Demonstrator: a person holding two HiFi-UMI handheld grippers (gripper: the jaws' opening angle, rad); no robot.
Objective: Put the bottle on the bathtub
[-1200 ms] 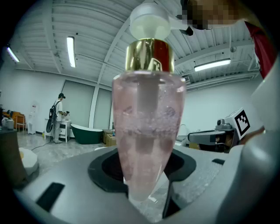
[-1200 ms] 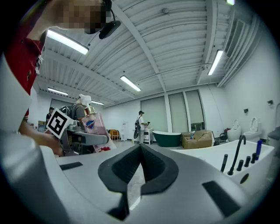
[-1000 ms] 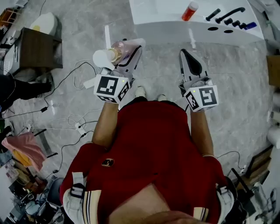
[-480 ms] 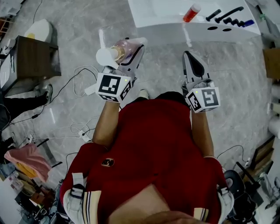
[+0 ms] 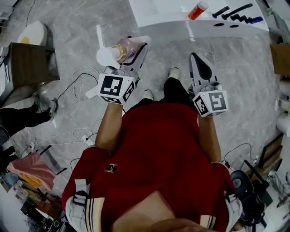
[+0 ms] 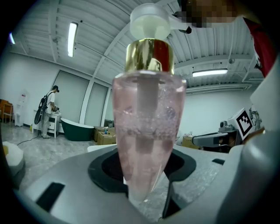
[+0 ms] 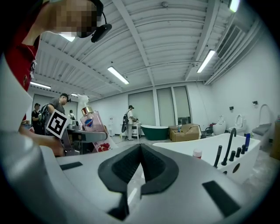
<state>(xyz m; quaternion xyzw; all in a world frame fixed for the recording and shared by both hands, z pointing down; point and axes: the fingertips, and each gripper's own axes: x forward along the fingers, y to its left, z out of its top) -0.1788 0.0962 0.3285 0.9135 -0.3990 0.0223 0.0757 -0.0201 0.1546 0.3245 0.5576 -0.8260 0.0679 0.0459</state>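
- Short of the bathtub [image 5: 172, 28], facing its long white near edge, the left tongs [image 5: 137, 44] are clamped on a pink pump bottle [image 5: 124, 48]. Its gold collar and white pump rise above the jaws.
- The pink pump bottle is well apart from the bathtub, with a strip of grey stone floor [image 5: 167, 56] between them.
- The right tongs [image 5: 195, 60] also point at the bathtub. Their jaws are pressed together with nothing between them.
- On the bathtub's flat rim lies an orange bottle with a white cap [image 5: 198, 10], and beside it stand the black tap fittings [image 5: 233, 10]. On the orange bottle's other side, away from the fittings, the rim is plain white.
- One shoe [image 5: 173, 71] is on the floor between the two tongs, towards the bathtub.
- White cables [image 5: 84, 72] trail on the floor farther from the bathtub, beyond the left tongs.
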